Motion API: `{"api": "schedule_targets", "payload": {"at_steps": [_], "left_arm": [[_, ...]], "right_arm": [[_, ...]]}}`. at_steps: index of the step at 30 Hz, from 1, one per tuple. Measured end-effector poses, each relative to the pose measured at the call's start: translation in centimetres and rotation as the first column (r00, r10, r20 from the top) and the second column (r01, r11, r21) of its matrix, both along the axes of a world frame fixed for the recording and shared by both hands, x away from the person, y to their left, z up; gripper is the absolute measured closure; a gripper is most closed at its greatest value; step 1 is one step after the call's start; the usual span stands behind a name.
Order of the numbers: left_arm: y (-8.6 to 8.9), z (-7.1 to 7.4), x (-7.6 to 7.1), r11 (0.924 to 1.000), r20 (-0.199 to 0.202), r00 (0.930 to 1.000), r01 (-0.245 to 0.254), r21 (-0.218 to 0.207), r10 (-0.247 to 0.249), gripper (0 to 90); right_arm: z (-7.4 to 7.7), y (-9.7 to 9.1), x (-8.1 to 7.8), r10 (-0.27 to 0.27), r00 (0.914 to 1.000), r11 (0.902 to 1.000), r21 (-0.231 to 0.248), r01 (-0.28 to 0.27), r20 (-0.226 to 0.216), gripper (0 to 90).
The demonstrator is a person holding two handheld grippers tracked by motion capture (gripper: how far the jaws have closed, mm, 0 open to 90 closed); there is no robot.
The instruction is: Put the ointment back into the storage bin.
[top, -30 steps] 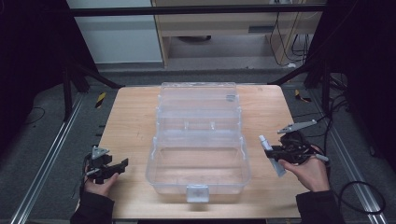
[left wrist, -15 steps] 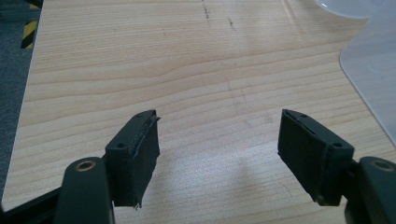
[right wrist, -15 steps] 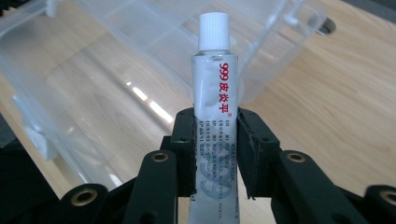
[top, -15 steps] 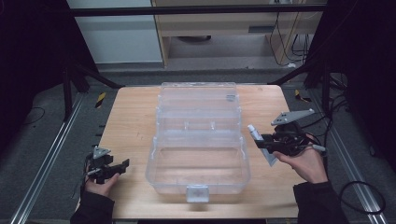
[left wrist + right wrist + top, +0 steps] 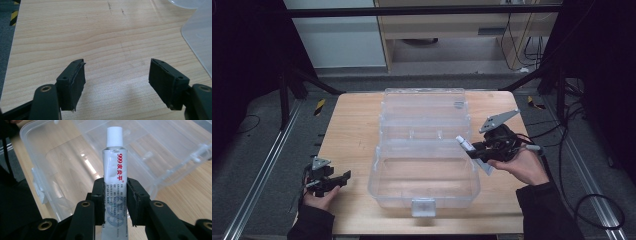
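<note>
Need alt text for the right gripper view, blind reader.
The right gripper has its two black jaws clamped on a white tube with red print and a ribbed white cap, pointing away from the camera. Behind it lies an open clear plastic box on a light wooden table.

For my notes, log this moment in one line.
right gripper: shut on ointment tube | beside open clear storage box | left gripper: open, empty
</note>
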State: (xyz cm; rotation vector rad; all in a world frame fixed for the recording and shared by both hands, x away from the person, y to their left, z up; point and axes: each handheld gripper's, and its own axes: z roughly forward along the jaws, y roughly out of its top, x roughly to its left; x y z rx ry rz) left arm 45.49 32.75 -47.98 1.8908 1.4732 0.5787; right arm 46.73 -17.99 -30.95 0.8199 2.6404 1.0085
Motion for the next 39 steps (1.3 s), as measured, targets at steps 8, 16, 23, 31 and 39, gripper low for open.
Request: {"api": "schedule_targets", "payload": {"at_steps": [8,16,23,31,39], "left_arm": [[0.0,0.0,0.0,1.0,-0.003,1.0,0.002,0.004,-0.002,28.8],[0.0,0.0,0.0,1.0,-0.002,1.0,0.001,0.004,-0.001,29.0],[0.0,0.0,0.0,1.0,-0.003,1.0,0.001,0.005,-0.001,29.1],[0.0,0.0,0.0,1.0,-0.003,1.0,0.001,0.004,-0.001,29.2],[0.0,0.0,0.0,1.0,-0.003,1.0,0.002,0.004,-0.002,29.3]], "right_arm": [[-0.6,2.0,0.5,0.101,0.9946,0.9942,-0.034,-0.102,-0.025,69.5],[-1.7,3.6,0.7,0.179,0.9827,0.9803,-0.076,-0.182,-0.049,69.5],[-3.0,4.9,0.7,0.23,0.9704,0.963,-0.126,-0.238,-0.074,69.5],[-4.7,6.1,0.7,0.285,0.9542,0.9404,-0.166,-0.297,-0.091,69.4],[-6.6,7.4,0.9,0.343,0.9313,0.9059,-0.219,-0.362,-0.123,69.4]]}}
